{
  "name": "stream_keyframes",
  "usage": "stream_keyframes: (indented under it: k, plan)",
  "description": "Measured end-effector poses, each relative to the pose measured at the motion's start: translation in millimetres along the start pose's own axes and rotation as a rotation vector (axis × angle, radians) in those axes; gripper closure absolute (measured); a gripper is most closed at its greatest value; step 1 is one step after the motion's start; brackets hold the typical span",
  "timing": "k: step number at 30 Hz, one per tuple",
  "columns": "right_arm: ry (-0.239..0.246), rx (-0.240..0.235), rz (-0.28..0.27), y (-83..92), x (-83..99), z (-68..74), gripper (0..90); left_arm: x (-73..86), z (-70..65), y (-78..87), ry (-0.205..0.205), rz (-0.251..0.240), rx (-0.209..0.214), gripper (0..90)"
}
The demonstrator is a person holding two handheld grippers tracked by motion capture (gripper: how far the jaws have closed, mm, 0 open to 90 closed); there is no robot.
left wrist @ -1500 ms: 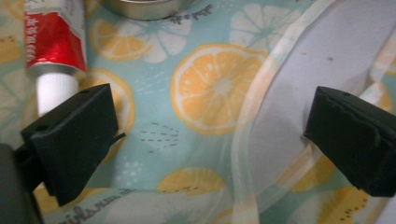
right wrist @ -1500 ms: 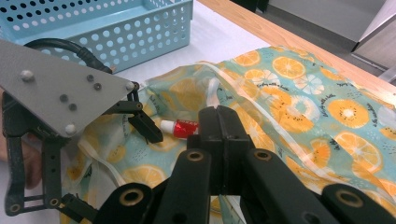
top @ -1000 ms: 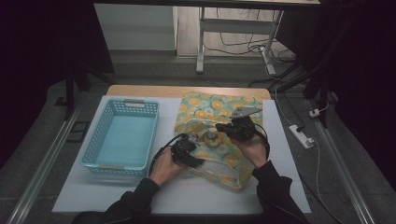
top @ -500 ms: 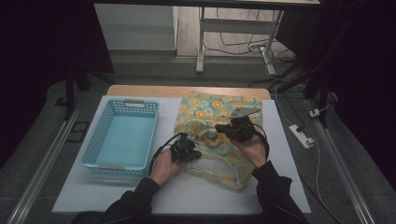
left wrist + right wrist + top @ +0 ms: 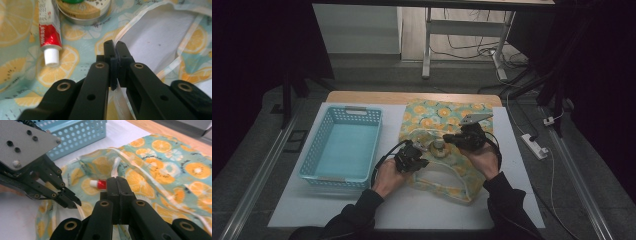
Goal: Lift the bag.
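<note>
Since the earlier high view, the left gripper (image 5: 421,161) has just closed on the bag's (image 5: 434,116) white rim. Beside it, the blue basket (image 5: 323,149) sits empty.

In the left gripper view, the toothpaste tube (image 5: 49,35) lies cap-near beside the tin (image 5: 83,11).

In the right gripper view, the right gripper (image 5: 117,185) clamps the rim.

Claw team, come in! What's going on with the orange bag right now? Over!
Left claw shut on the bag's white rim. Right claw shut on the fruit-print bag. Toothpaste tube and round tin lie on it. Nothing in the way.
</note>
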State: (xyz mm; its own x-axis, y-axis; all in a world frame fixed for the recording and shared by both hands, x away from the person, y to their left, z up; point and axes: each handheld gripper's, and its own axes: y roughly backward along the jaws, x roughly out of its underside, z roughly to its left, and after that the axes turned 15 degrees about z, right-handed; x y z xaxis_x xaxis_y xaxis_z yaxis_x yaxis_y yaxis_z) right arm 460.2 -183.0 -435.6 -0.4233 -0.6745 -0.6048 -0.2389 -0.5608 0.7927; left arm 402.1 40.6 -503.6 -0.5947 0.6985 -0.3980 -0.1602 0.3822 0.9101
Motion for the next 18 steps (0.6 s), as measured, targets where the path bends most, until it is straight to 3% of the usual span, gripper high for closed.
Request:
stream_keyframes:
  k: [10, 18]
  plan:
    - [-0.026, -0.080, -0.023, 4.0, -2.4, -2.2, 90.0, -7.9, -1.0, 19.1, 0.010, -0.010, 0.030, 89.2]
    - [-0.013, -0.110, -0.050, 17.7, -11.3, 2.5, 90.0, -14.5, 3.3, 41.3, 0.020, -0.042, 0.111, 89.3]
